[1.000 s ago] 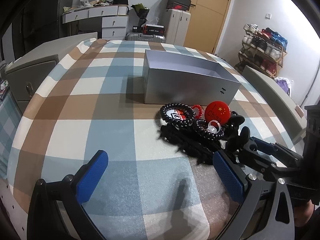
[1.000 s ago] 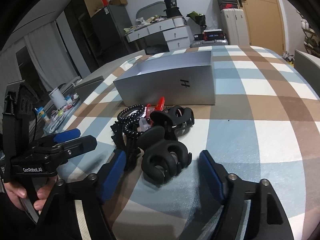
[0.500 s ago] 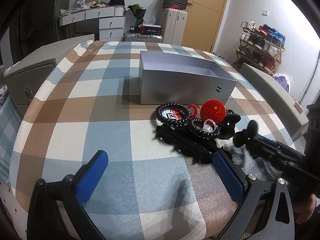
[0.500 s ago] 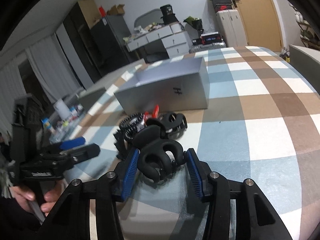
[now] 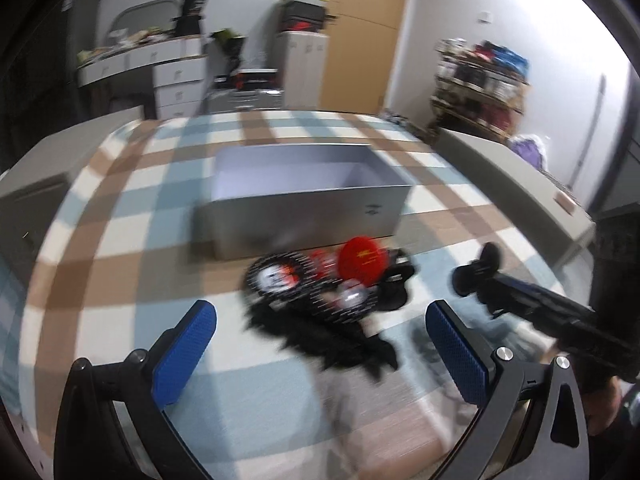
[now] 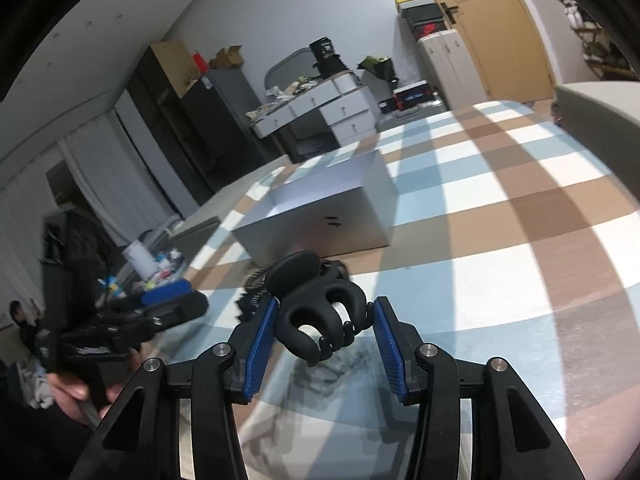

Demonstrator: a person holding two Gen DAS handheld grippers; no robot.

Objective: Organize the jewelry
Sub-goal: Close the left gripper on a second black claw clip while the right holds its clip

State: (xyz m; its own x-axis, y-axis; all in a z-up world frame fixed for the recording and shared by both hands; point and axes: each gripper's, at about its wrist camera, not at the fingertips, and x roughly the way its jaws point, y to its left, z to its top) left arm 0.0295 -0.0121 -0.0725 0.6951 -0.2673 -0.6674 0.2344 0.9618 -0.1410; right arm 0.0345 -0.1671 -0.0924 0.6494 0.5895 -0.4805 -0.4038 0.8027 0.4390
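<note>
Checked cloth in blue, brown and white covers the surface [image 6: 520,208] ahead of me. Between my right gripper [image 6: 324,330] jaws sits a black claw hair clip [image 6: 320,312], both blue pads pressed against its sides, so I'm grasping it, lifted clear of the cloth. Just beyond those jaws lies the heap of hair ties and clips [image 5: 320,292], blurred, with a red round badge [image 5: 362,262] on top. Past the heap stands the open grey box [image 5: 304,204], well ahead of both jaws. My left gripper [image 5: 320,348] has its jaws spread wide, nothing between the pads, the heap lying just ahead of them. Off to the left gripper's right, the other tool pokes in with the clip at its tip.
</note>
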